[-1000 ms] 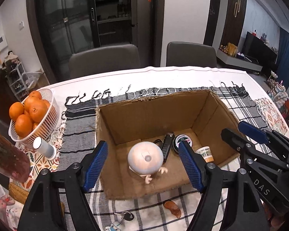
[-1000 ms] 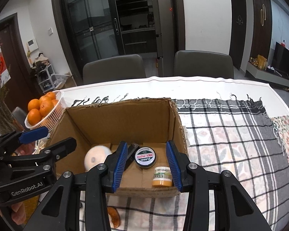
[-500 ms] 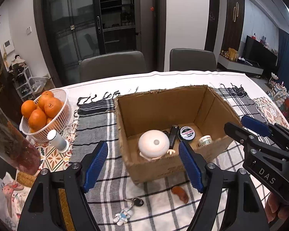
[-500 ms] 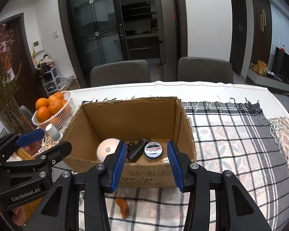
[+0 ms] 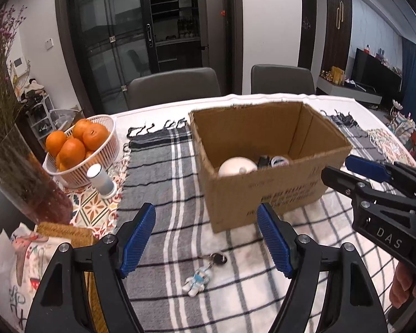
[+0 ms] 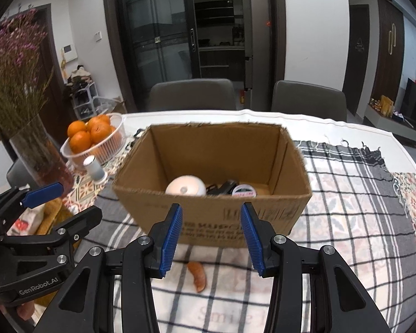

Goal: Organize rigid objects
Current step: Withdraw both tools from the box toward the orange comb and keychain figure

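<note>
An open cardboard box (image 5: 266,194) (image 6: 210,216) stands on the checked cloth. It holds a white round lamp (image 5: 237,166) (image 6: 185,186), a black item (image 6: 224,187) and a round tin (image 6: 244,191). A keychain with a small astronaut figure (image 5: 198,280) lies on the cloth in front of the box. A small orange-brown piece (image 6: 197,276) lies beside it. My left gripper (image 5: 206,240) is open and empty above the keychain. My right gripper (image 6: 210,238) is open and empty before the box; it also shows in the left wrist view (image 5: 374,188).
A white basket of oranges (image 5: 77,149) (image 6: 94,138), a small white cylinder (image 5: 101,179) and a glass vase with dried flowers (image 5: 22,183) (image 6: 38,155) stand at the left. Two grey chairs (image 5: 174,88) are behind the table. A woven mat (image 5: 69,236) lies at the near left.
Both grippers have pulled back from the box and lowered; the box now looks farther away. The keychain and orange-brown piece have come into view in front.
</note>
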`<state>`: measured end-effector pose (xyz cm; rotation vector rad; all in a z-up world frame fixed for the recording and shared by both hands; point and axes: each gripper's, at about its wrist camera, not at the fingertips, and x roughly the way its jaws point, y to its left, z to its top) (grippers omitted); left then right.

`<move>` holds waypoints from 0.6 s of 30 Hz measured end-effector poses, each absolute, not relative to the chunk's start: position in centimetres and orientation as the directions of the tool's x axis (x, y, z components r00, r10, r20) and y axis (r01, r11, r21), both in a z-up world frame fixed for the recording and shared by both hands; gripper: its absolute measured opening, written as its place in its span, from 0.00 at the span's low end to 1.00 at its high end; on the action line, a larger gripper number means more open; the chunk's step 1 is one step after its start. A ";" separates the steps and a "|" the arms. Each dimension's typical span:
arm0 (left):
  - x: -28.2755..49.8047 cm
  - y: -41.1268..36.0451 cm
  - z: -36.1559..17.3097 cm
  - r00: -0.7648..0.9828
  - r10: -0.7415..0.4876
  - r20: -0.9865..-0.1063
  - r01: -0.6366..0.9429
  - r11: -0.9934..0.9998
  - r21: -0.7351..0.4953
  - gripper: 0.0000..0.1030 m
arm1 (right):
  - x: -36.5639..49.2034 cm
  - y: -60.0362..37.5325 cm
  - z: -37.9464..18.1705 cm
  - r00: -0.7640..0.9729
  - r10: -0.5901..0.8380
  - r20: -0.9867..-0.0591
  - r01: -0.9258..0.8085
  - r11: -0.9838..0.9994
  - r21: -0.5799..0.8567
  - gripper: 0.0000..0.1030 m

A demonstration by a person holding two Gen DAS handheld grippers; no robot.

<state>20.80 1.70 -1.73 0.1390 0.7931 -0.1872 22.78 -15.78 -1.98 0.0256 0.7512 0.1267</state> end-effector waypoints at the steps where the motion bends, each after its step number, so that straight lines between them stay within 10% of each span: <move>1: 20.5 1.8 -2.0 0.686 -0.110 -0.719 0.219 0.974 0.059 0.73 | 22.6 -15.6 -2.3 0.720 0.127 -0.682 -0.111 0.992 0.067 0.44; 18: 18.5 3.2 -7.4 0.606 -0.079 -0.792 0.241 0.967 0.088 0.73 | 21.7 -13.5 -7.6 0.620 0.156 -0.769 -0.171 0.983 0.062 0.44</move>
